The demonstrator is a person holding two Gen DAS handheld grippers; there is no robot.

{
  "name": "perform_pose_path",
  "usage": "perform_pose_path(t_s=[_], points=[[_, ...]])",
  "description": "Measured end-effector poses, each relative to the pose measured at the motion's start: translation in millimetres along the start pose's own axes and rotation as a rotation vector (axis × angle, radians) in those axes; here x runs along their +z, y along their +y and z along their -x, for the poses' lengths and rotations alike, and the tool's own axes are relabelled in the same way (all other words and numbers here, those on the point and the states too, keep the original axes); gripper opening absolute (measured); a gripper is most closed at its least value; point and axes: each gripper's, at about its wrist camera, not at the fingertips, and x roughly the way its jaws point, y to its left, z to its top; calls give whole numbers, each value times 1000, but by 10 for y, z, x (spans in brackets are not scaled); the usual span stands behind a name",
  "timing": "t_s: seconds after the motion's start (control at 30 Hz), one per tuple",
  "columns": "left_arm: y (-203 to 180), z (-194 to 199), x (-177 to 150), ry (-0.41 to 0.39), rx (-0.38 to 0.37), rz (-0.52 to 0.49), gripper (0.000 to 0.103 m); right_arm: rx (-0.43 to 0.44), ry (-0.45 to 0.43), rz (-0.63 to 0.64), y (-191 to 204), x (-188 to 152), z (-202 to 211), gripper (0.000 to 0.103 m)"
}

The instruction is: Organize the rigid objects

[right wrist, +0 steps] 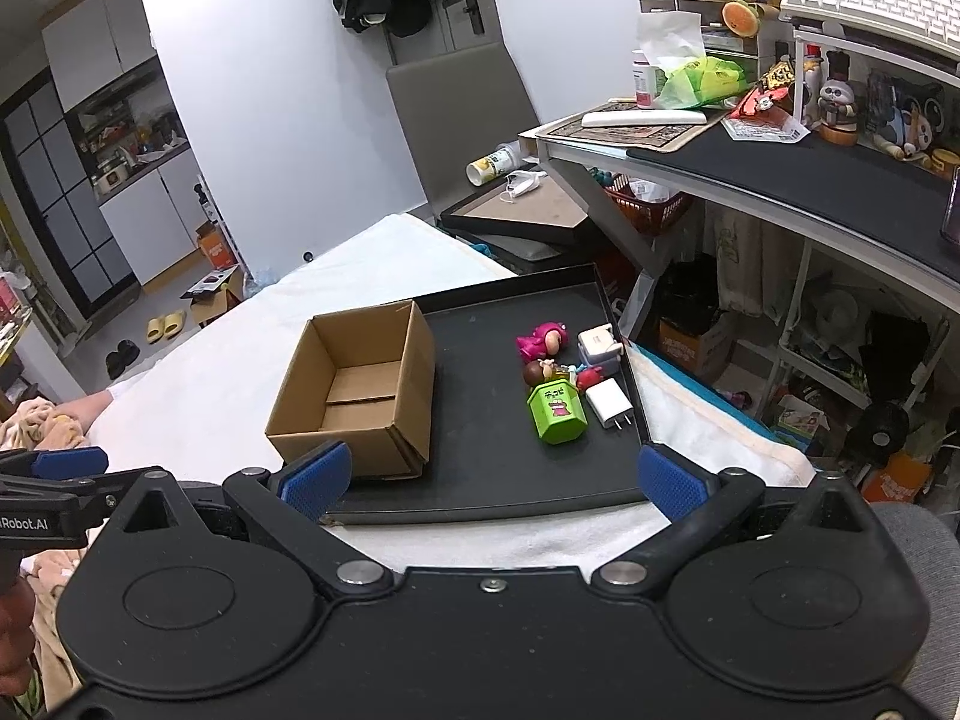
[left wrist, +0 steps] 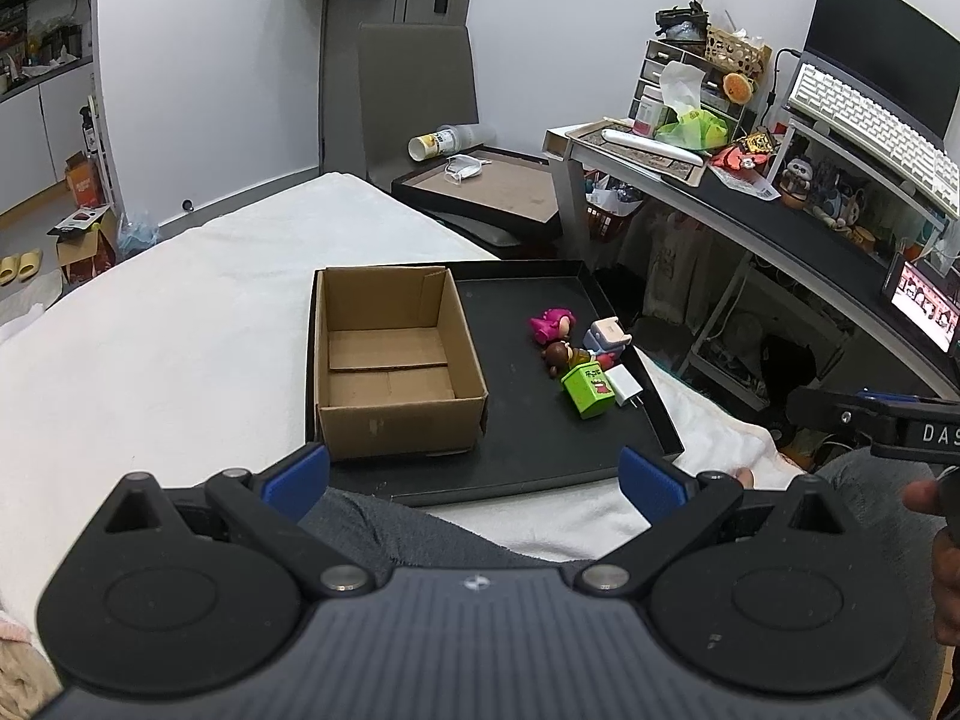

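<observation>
Grippers left (left wrist: 474, 480) and right (right wrist: 489, 474) both gape wide, holding nothing, short of black tray (left wrist: 540, 450); cardboard box (left wrist: 393, 360) empty at 10 o'clock, toys with green block (right wrist: 556, 414) and white charger (right wrist: 609, 403) at 2 o'clock.
</observation>
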Motion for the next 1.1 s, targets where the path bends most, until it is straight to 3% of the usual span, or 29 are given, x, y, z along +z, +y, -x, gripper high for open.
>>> perform_pose_path(t_s=[0.43, 0.63, 1.1], points=[[18, -144, -1, 23, 11, 2, 102, 11, 23, 0, -35, -22, -118, 103], [122, -235, 28, -4, 35, 43, 102, 23, 37, -23, -108, -32, -222, 103], [346, -721, 128, 48, 57, 67, 102, 32, 78, -81, -348, -18, -670, 103]])
